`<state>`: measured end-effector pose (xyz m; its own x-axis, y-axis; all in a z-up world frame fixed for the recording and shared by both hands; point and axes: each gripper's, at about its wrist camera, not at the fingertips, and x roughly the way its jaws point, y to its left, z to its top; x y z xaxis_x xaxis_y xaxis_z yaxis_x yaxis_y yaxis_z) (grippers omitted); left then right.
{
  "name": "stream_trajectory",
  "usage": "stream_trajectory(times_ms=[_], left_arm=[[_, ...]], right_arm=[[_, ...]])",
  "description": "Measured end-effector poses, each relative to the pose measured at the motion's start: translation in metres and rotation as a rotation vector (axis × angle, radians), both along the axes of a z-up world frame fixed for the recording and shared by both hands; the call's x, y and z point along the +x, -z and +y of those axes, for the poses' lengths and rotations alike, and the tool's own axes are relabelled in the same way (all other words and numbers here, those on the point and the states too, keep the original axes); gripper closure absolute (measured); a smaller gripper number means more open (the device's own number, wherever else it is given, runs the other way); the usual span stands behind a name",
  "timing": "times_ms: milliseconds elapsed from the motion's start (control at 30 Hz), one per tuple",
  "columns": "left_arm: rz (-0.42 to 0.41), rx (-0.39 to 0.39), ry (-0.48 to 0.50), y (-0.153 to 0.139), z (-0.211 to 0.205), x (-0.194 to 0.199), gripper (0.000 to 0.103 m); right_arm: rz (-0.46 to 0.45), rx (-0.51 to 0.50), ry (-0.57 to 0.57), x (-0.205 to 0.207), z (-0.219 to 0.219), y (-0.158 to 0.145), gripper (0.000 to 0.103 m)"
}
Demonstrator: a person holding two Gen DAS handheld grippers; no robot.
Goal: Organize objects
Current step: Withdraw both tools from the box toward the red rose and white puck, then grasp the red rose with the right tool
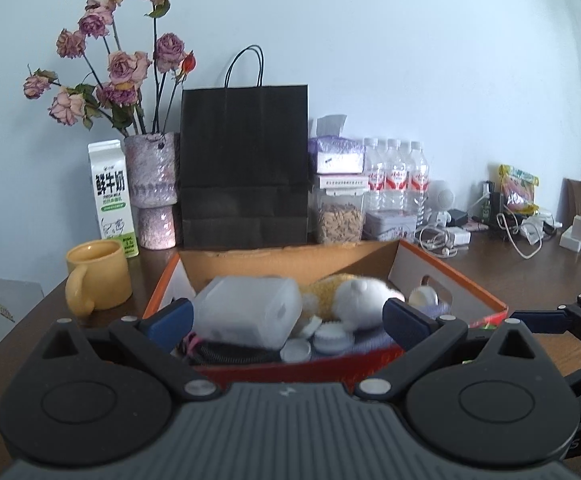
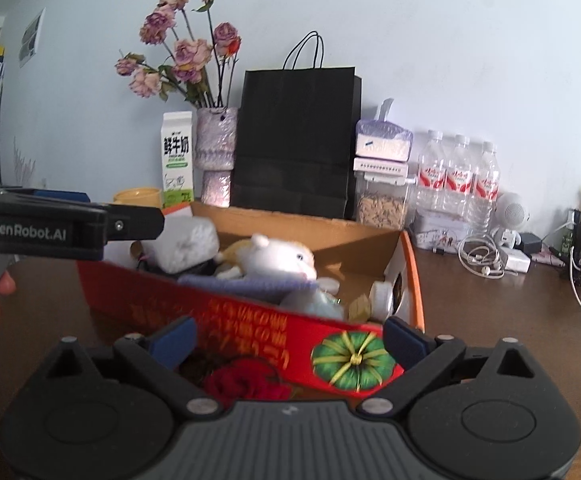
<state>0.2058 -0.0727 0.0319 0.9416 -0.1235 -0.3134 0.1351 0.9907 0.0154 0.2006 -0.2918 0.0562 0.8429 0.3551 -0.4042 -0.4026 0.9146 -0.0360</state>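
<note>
A red and orange cardboard box (image 1: 446,276) (image 2: 250,320) stands open on the brown table. In it lie a translucent plastic container (image 1: 246,312) (image 2: 188,246), a white and yellow plush toy (image 1: 354,300) (image 2: 274,258), white caps (image 1: 328,338) and a lilac cloth (image 2: 246,284). My left gripper (image 1: 288,320) is open over the box's near edge, with the container between its fingers but not touched. My right gripper (image 2: 290,338) is open in front of the box's red front wall. The left gripper's side also shows in the right wrist view (image 2: 66,228).
Behind the box stand a black paper bag (image 1: 244,168), a vase of dried roses (image 1: 152,192), a milk carton (image 1: 112,200), a yellow mug (image 1: 98,276), a jar of seeds (image 1: 338,220) and water bottles (image 1: 396,176). Cables and chargers (image 1: 530,228) lie at the right.
</note>
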Motion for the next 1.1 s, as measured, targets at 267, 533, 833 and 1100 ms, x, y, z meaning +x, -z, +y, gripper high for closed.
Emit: stream_trajectory(times_ms=[267, 533, 833, 1100], left_arm=[[0.077, 0.013, -0.012, 0.02, 0.009, -0.017, 0.001], [0.134, 0.024, -0.01, 0.032, 0.01, -0.023, 0.003], [0.162, 0.037, 0.008, 0.038, 0.004, -0.023, 0.003], [0.211, 0.089, 0.101, 0.049, -0.025, -0.017, 0.003]], right_arm=[[0.04, -0.024, -0.074, -0.015, 0.01, 0.011, 0.027], [0.107, -0.045, -0.085, -0.002, 0.015, 0.022, 0.047], [0.115, 0.014, -0.096, -0.001, 0.004, 0.021, 0.064], [0.148, 0.103, -0.088, 0.003, -0.014, 0.021, 0.069]])
